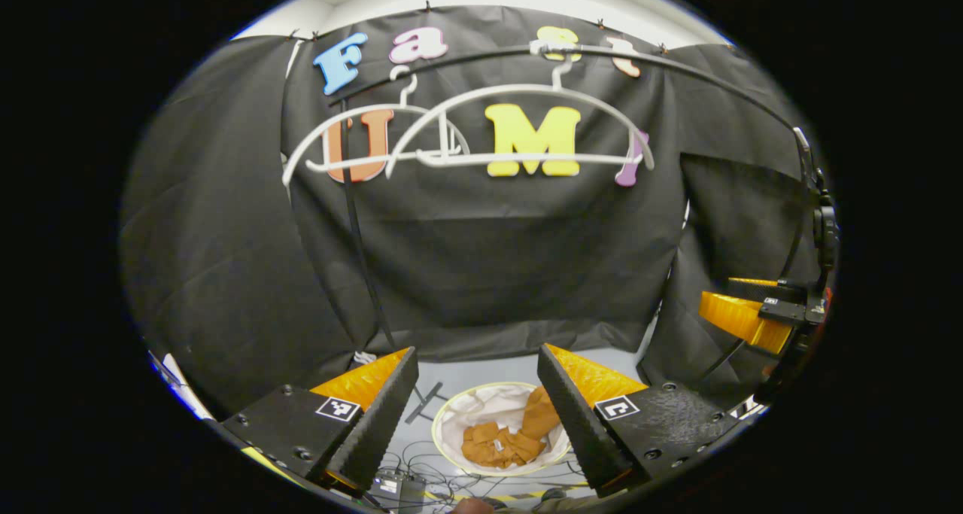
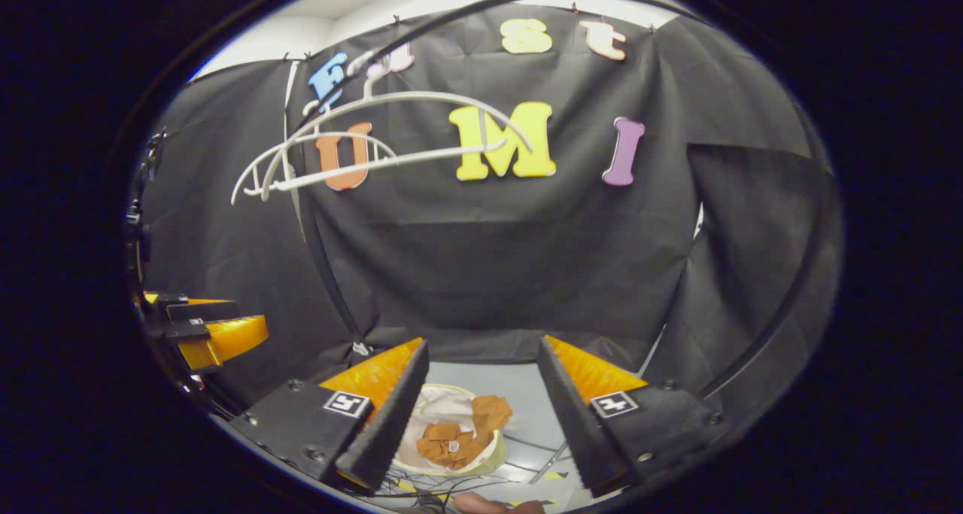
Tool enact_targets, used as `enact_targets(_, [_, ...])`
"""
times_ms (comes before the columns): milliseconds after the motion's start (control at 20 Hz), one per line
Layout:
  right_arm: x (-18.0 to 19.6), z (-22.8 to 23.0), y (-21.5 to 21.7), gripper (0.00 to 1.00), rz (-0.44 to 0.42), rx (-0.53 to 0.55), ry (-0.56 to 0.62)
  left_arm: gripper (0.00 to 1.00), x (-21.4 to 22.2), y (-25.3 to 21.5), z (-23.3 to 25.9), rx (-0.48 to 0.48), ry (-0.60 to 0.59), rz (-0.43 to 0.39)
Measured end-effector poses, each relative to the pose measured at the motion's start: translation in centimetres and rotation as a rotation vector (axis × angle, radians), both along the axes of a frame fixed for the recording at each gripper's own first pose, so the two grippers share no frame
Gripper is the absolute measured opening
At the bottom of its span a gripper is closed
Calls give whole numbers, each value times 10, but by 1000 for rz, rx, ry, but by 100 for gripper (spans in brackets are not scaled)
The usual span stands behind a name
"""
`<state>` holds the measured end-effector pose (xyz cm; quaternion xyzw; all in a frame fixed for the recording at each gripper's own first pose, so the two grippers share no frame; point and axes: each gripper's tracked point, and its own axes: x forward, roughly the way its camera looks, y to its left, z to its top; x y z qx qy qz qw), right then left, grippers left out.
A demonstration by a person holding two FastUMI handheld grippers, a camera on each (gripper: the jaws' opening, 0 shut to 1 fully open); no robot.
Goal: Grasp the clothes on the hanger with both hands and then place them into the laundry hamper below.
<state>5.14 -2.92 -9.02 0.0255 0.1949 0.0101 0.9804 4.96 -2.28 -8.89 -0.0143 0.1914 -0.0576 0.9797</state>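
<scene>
We see the rust-orange crumpled garment lying inside the round laundry hamper with a white liner and a pale yellow rim, which stands on the grey floor below. The cloth is bunched in folds, with one part rising against the hamper's side, and a small white tag shows on it. In the right gripper view the same garment rests in the hamper as well.

Above, two white plastic hangers hang bare on a thin black rail, one partly behind the other. A black upright pole of the rack comes down toward the floor just beside the hamper. Loose black cables lie on the floor in front of the hamper.

The left tongs are spread wide and hold nothing; we see the hamper between their fingers. The right tongs are also spread wide and empty, above the hamper. In the left gripper view the other tongs show at the right edge, well apart from the garment.
</scene>
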Motion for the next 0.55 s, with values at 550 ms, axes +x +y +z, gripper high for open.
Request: enact_targets(550, [-43,123,-2,99,39,-21,-282,100,-44,31,141,-19,-312,71])
